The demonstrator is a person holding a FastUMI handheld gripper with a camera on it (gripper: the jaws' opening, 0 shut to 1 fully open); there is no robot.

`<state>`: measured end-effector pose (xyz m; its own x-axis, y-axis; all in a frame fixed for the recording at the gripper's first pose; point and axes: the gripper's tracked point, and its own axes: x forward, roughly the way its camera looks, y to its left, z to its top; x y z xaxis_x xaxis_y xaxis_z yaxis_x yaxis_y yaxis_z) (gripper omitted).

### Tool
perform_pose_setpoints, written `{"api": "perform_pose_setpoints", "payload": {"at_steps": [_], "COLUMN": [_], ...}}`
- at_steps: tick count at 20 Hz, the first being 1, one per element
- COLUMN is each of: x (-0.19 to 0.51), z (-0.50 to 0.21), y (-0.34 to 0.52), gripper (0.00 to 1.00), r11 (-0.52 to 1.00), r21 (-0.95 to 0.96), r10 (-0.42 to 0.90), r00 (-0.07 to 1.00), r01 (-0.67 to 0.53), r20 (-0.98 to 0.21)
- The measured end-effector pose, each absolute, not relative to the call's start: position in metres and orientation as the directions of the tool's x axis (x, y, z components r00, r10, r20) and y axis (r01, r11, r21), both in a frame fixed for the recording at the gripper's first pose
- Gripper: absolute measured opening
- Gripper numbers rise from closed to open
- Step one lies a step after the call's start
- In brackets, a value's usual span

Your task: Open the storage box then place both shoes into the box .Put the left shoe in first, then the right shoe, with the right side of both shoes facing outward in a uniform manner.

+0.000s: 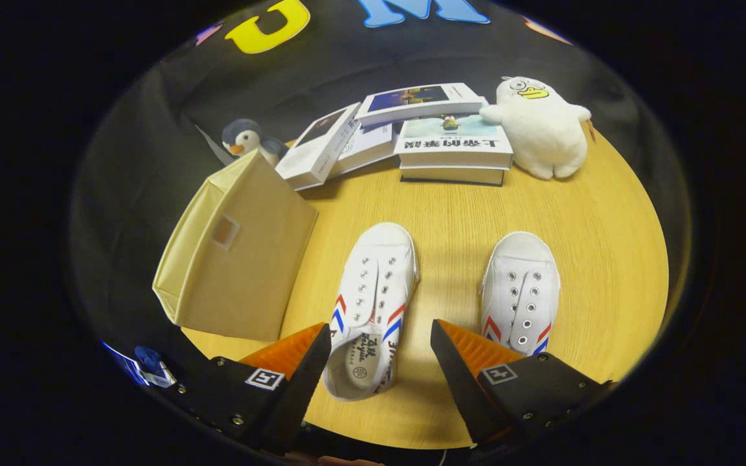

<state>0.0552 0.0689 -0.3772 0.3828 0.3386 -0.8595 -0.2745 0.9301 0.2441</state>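
A beige fabric storage box (237, 259) with its lid down stands on the round wooden table (463, 213), to the left of the shoes. Two white canvas shoes with red and blue stripes lie side by side, toes pointing away from me. The left shoe (370, 298) lies between my fingers, its heel near the left fingertip. The right shoe (520, 294) sits just beyond the right finger, which hides its heel. My gripper (381, 336) hovers above the table, open, with nothing pressed between its fingers.
Several books (412, 129) are stacked at the far side of the table. A white plush duck (541, 126) sits to their right, and a small penguin toy (247, 139) is behind the box. The table edge curves close on the right.
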Motion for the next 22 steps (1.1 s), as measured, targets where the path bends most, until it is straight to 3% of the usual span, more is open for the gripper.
{"api": "perform_pose_setpoints", "payload": {"at_steps": [6,9,11,12,13,14,17,22], "x": [0.05,0.06,0.061,0.058,0.056,0.056,0.053,0.051], "z": [-0.419,-0.435,-0.438,-0.44,-0.438,-0.438,-0.431,-0.415], "y": [0.061,0.054,0.068,0.072,0.08,0.08,0.079,0.079], "gripper": [0.9,0.81,0.74,0.54,0.47,0.19,0.03,0.03], "r11": [0.935,0.95,0.945,0.941,0.931,0.928,0.931,0.922], "r21": [0.132,0.081,0.153,0.184,0.22,0.222,0.262,0.314], "r10": [0.239,0.174,0.231,0.254,0.287,0.292,0.314,0.357], "r00": [0.309,0.293,0.257,0.234,0.214,0.215,0.195,0.181], "r01": [-0.328,-0.303,-0.288,-0.286,-0.29,-0.3,-0.253,-0.229], "r20": [-0.92,-0.94,-0.938,-0.938,-0.933,-0.932,-0.929,-0.917]}}
